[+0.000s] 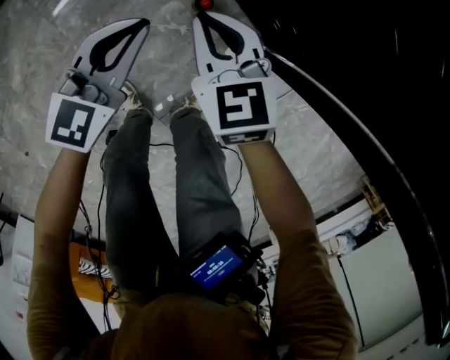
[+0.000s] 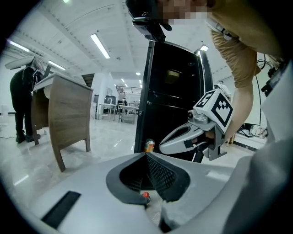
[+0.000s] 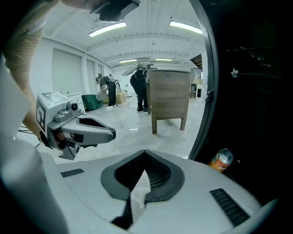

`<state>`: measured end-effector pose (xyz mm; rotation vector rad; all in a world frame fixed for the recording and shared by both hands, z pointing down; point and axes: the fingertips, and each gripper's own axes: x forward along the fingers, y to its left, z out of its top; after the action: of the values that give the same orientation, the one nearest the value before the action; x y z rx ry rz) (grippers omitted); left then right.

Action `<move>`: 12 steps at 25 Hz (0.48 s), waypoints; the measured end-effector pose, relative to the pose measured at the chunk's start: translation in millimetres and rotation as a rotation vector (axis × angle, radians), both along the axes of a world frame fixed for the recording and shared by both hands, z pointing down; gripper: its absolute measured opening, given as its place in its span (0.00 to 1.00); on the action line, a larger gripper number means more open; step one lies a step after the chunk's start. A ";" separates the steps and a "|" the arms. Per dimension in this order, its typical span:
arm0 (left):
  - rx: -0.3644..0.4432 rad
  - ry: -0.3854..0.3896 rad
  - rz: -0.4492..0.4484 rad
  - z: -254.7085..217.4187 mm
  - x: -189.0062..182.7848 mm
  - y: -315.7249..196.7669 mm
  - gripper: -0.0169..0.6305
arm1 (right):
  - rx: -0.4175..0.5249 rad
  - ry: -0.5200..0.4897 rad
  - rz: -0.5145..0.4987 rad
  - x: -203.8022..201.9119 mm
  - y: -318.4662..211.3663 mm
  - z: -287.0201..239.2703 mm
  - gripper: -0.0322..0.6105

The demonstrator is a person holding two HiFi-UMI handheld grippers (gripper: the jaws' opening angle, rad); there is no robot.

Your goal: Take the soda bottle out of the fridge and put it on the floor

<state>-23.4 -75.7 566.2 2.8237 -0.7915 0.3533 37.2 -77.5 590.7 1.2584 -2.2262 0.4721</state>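
An orange soda can point(image 3: 222, 160) stands on the pale floor at the foot of the black fridge point(image 3: 252, 91); in the left gripper view the can point(image 2: 149, 145) shows just past my jaw tips, beside the fridge point(image 2: 174, 91). My left gripper point(image 2: 146, 155) is shut with nothing between its pads. My right gripper point(image 3: 145, 152) is also shut and holds nothing. In the head view both hang side by side above the floor, the left gripper point(image 1: 143, 25) over my left leg, the right gripper point(image 1: 200, 18) beside the fridge point(image 1: 394, 77).
A wooden desk point(image 2: 68, 109) stands on the open marble floor left of the fridge, with people point(image 3: 139, 89) working behind it. Cables point(image 1: 91, 211) trail by my feet. A white cabinet point(image 1: 383, 281) sits low at the right.
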 end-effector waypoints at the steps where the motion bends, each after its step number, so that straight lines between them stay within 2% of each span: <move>1: -0.006 -0.002 -0.005 -3.5 -0.2 -2.1 0.03 | -0.004 -0.008 -0.002 -2.3 -1.2 -2.7 0.05; 7: -0.021 -0.019 -0.020 -52.1 -9.7 9.8 0.03 | -0.003 -0.057 0.038 -17.0 6.1 -59.2 0.05; 12: -0.035 -0.031 -0.019 -98.0 3.9 17.1 0.03 | -0.008 -0.073 0.045 -6.5 13.2 -109.8 0.05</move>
<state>-19.5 -58.6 468.2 2.7829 -0.8098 0.4045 30.7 -64.3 480.9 1.3092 -2.2575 0.5512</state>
